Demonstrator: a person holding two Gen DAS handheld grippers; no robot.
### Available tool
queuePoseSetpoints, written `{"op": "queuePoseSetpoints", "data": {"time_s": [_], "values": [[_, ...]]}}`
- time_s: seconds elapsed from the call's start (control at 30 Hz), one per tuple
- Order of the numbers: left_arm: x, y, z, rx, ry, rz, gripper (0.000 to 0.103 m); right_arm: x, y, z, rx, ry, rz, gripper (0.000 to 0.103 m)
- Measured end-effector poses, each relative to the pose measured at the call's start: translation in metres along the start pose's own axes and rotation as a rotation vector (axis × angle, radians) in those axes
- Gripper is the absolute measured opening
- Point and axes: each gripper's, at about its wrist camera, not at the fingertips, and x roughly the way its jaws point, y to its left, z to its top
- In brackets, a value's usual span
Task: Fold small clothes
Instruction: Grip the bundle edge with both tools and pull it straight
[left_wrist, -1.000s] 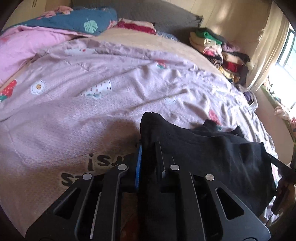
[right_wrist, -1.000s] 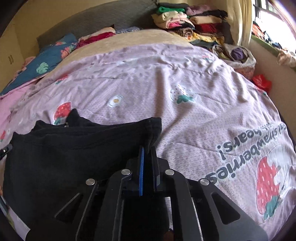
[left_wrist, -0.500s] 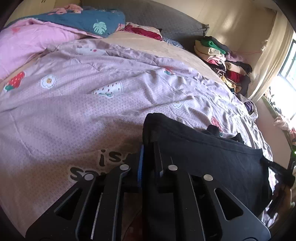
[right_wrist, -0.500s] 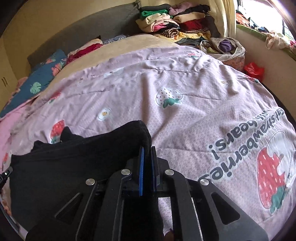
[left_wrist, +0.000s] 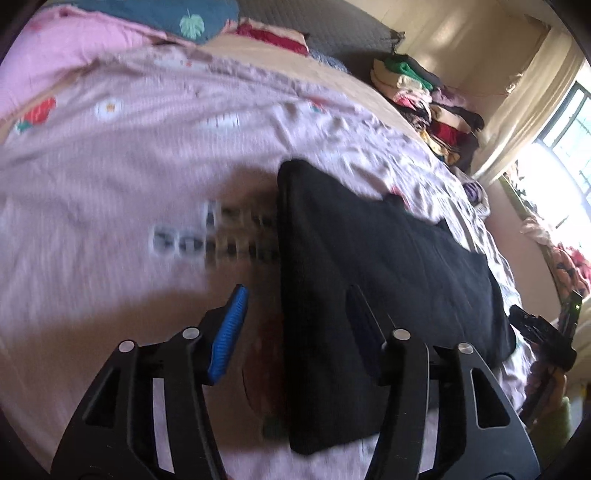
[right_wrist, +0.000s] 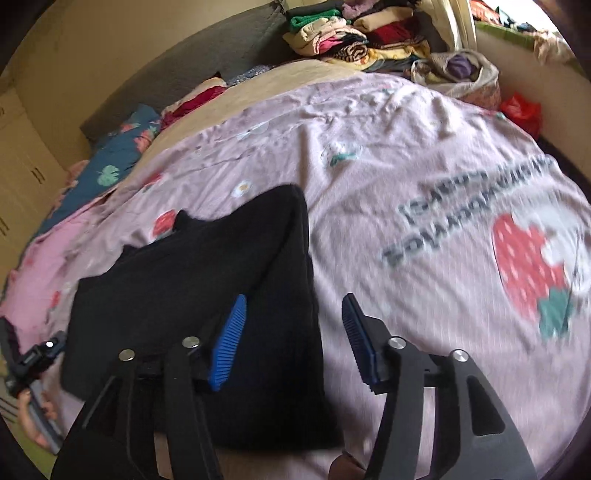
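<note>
A black garment (left_wrist: 369, 266) lies flat, folded over, on the pink strawberry-print bedspread (left_wrist: 110, 177). My left gripper (left_wrist: 299, 314) is open above its left edge, holding nothing; the blue pad of its left finger shows clearly. In the right wrist view the same garment (right_wrist: 207, 295) lies left of centre on the bedspread (right_wrist: 424, 166). My right gripper (right_wrist: 293, 321) is open over its right edge and empty. Each gripper shows at the edge of the other's view, the right one (left_wrist: 546, 339) and the left one (right_wrist: 33, 365).
A stack of folded clothes (left_wrist: 424, 99) sits at the bed's far right corner, also in the right wrist view (right_wrist: 340, 33). Pillows and a pink quilt (left_wrist: 74, 48) lie at the head. A bag of clothes (right_wrist: 461, 70) and a red bag (right_wrist: 521, 110) sit beside the bed.
Both grippers were shut on the black garment's corners and carried it forward. Now both have opened and let it go, and it lies folded on the bedspread.
</note>
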Motion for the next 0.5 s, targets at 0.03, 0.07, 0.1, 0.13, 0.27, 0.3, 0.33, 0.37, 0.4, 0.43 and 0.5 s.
{"op": "queuePoseSetpoints", "data": {"time_s": [0.03, 0.07, 0.1, 0.13, 0.27, 0.3, 0.33, 0.37, 0.4, 0.43, 0.5], "values": [[-0.001, 0.0, -0.007, 0.004, 0.017, -0.008, 0.048, -0.003, -0.001, -0.006, -0.008, 0.013, -0.004, 0.053], [-0.002, -0.001, -0.01, 0.007, 0.027, -0.015, 0.048, -0.003, -0.001, -0.009, -0.012, 0.02, -0.007, 0.053], [-0.003, -0.001, -0.015, 0.007, 0.039, -0.023, 0.049, -0.004, -0.001, -0.014, -0.017, 0.03, -0.009, 0.053], [-0.003, -0.002, -0.018, 0.004, 0.044, -0.029, 0.049, -0.006, -0.002, -0.018, -0.018, 0.035, -0.012, 0.053], [-0.001, -0.003, -0.024, -0.017, 0.06, -0.051, 0.046, -0.007, -0.004, -0.027, -0.011, 0.044, -0.009, 0.034], [-0.001, -0.003, -0.025, -0.026, 0.066, -0.058, 0.031, -0.007, -0.005, -0.028, -0.005, 0.047, -0.006, 0.027], [-0.001, -0.005, -0.027, -0.029, 0.071, -0.08, 0.022, -0.008, -0.006, -0.03, 0.005, 0.051, 0.004, 0.012], [-0.001, -0.006, -0.028, -0.027, 0.073, -0.083, 0.016, -0.01, -0.007, -0.032, 0.007, 0.043, 0.006, 0.009], [-0.003, -0.01, -0.03, -0.012, 0.07, -0.07, 0.012, -0.013, -0.007, -0.033, 0.005, 0.033, 0.009, 0.008], [-0.005, -0.012, -0.031, 0.001, 0.068, -0.066, 0.011, -0.016, -0.007, -0.033, 0.002, 0.025, 0.012, 0.007], [-0.01, -0.015, -0.032, 0.014, 0.065, -0.066, 0.008, -0.023, -0.008, -0.035, 0.003, 0.007, 0.014, 0.007]]}}
